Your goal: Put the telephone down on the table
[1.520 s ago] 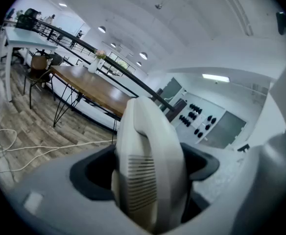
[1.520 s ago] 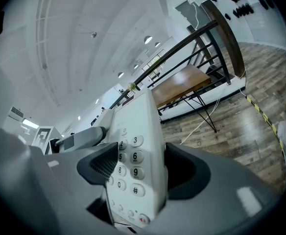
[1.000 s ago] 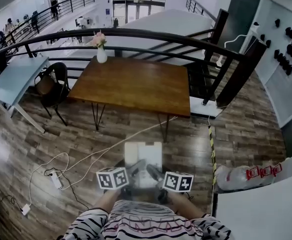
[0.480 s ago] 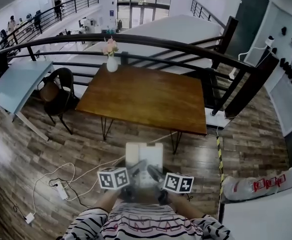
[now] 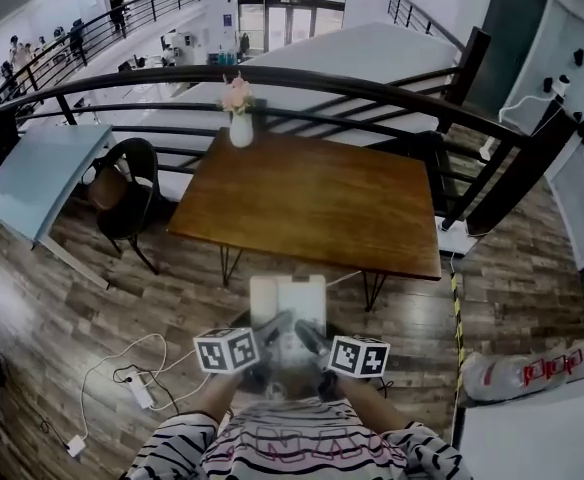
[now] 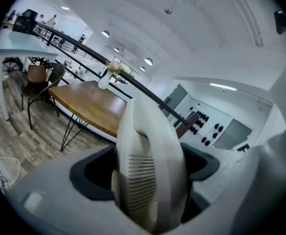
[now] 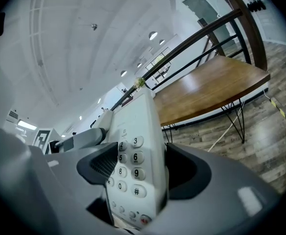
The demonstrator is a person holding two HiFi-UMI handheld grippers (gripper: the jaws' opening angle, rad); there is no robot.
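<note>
Finding: both of my tools are clamped on the telephone (image 5: 288, 313), which is carried clear of any surface at the lower centre of the head view, above the plank floor (image 5: 492, 288) and below the near edge of the table (image 5: 312, 198) in frame. My left gripper (image 5: 270, 330) grips the phone's left flank. In the left gripper view its jaws sit against either side of the pale handset (image 6: 148, 165), whose slotted earpiece faces the camera. My right gripper (image 5: 310, 336) grips the right flank. In the right gripper view its jaws press either side of the keypad (image 7: 131, 163), with the numbered buttons legible between them. The marker cubes of the two tools sit just beside each other at the bottom centre of the frame, in front of my striped sleeves (image 5: 292, 448). The table is a brown wooden top on thin metal legs, occupying the middle of the frame. A white vase with pink flowers (image 5: 240, 123) stands upright at its far left corner. A dark railing (image 5: 372, 88) curves behind it. A dark chair (image 5: 122, 193) and a pale blue desk (image 5: 37, 173) stand to the left. A white cable with a power strip (image 5: 137, 388) lies on the floor at lower left.
</note>
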